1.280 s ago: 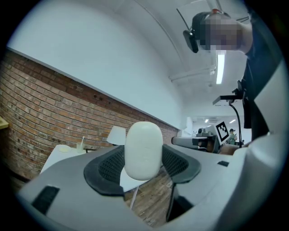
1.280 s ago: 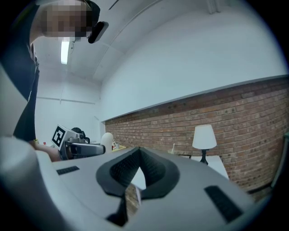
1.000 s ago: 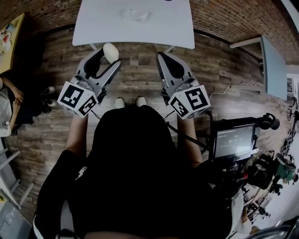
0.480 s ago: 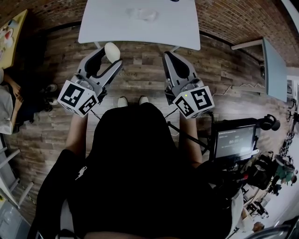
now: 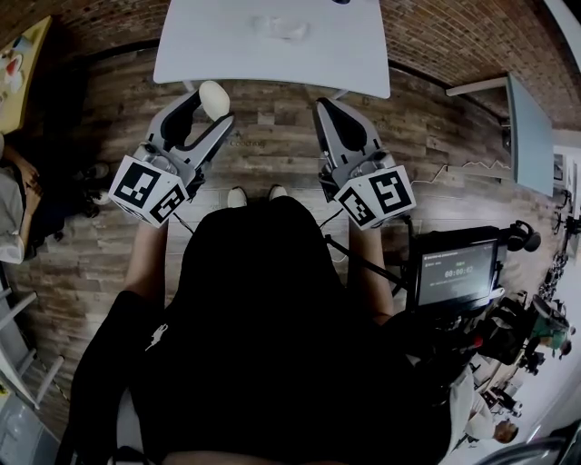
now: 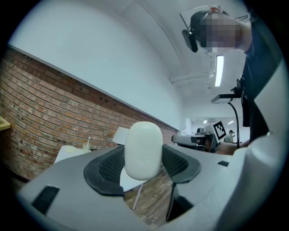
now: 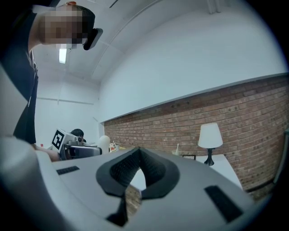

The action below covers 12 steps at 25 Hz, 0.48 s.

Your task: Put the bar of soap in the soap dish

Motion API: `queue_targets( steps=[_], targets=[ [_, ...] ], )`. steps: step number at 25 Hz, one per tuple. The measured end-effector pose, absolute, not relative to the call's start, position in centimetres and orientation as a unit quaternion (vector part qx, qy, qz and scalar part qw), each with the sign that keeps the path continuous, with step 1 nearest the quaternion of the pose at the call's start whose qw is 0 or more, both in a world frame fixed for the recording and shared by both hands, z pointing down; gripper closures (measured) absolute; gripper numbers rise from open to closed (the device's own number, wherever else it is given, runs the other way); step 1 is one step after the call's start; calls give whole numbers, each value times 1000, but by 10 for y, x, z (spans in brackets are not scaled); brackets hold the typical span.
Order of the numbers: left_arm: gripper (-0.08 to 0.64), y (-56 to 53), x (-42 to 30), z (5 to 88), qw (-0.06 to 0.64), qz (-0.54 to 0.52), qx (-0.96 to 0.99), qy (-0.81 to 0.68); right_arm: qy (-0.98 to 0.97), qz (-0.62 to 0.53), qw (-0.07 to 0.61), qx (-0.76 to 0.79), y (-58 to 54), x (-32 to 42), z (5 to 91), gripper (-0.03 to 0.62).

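Left gripper (image 5: 211, 107) fingers clamp the bar of soap (image 6: 143, 150), probably light, stiff, slippery, across its lower half; right gripper (image 5: 323, 107) fingers meet empty.

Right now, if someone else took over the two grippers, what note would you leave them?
Left gripper: shut on the bar of soap, which stands up between its jaws.
Right gripper: shut, empty.
Both are held over the wooden floor, short of the white table.
A pale item lies on the table, probably the soap dish; it is too faint to be sure.
Done: soap picked up.
Left: carry the soap to the dish and set it in.
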State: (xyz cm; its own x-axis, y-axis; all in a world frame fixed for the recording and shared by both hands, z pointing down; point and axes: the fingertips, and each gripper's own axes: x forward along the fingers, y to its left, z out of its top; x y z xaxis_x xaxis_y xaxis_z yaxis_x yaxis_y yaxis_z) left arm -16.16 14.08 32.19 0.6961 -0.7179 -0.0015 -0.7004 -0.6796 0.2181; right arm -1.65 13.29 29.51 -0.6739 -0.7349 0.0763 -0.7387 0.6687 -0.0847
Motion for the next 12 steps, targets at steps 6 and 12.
queue_targets(
  steps=[6,12],
  targets=[
    [301,153,-174,331,105,-51,915,-386,-911,52,27,409,145,-28,302,588],
    [301,157,-180,332,108,-53,916,-384,-911,49,32,409,150,-34,301,588]
  ],
)
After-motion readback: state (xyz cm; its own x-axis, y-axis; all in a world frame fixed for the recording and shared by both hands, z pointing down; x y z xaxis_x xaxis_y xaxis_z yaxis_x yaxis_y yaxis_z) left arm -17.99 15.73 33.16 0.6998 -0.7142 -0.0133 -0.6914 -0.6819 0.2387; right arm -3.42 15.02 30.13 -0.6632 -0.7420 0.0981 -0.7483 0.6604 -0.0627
